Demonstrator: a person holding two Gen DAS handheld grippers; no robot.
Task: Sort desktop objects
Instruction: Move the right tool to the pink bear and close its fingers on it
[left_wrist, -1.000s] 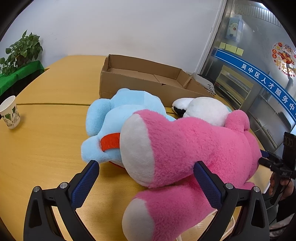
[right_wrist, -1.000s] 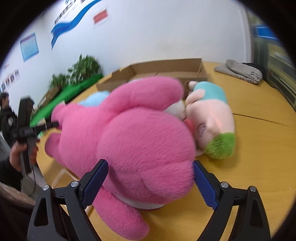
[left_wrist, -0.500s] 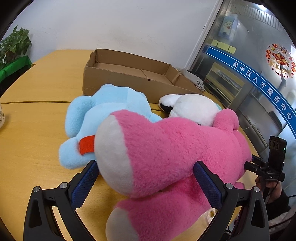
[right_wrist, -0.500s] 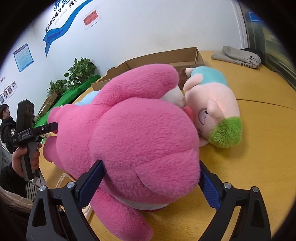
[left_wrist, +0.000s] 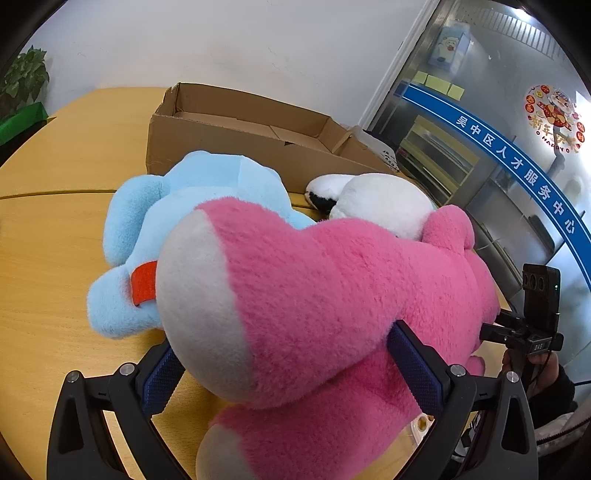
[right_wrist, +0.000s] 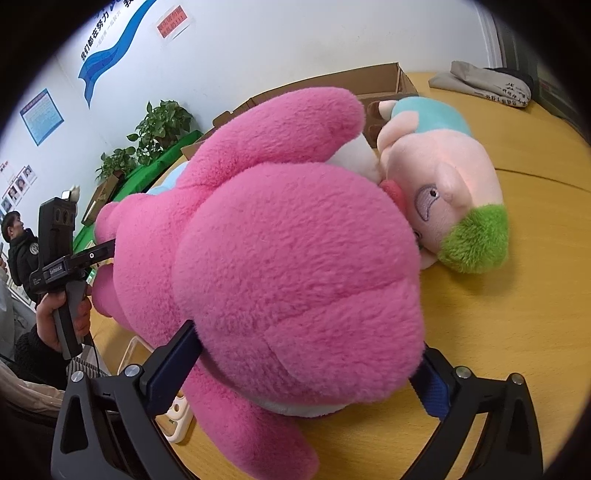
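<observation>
The large pink plush bear with white paw pads (left_wrist: 332, 295) lies across the near edge of the yellow wooden table (left_wrist: 44, 258), one end hanging out past that edge. The left gripper (left_wrist: 284, 365) has its jaws spread wide around one of the bear's legs, both blue ribbed pads pressed into the fur just behind the white sole. The right gripper (right_wrist: 306, 369) is likewise spread wide, its pads sunk into either side of the bear's round head (right_wrist: 295, 280), so the toy is clamped from both ends.

Just behind the bear, touching it, lies a light blue plush toy with an orange-red band (left_wrist: 177, 229), and beside that a white plush toy with a black patch (left_wrist: 376, 203). In the right wrist view a peach-coloured plush doll with a green tuft and a teal top (right_wrist: 443, 184) lies on its side against the bear's head. An open brown cardboard box (left_wrist: 229, 136) stands farther in on the table, just behind the toys. Folded grey cloth (right_wrist: 484, 85) lies near the table's far edge, and potted green plants (right_wrist: 159, 129) stand beyond the table by the wall.
</observation>
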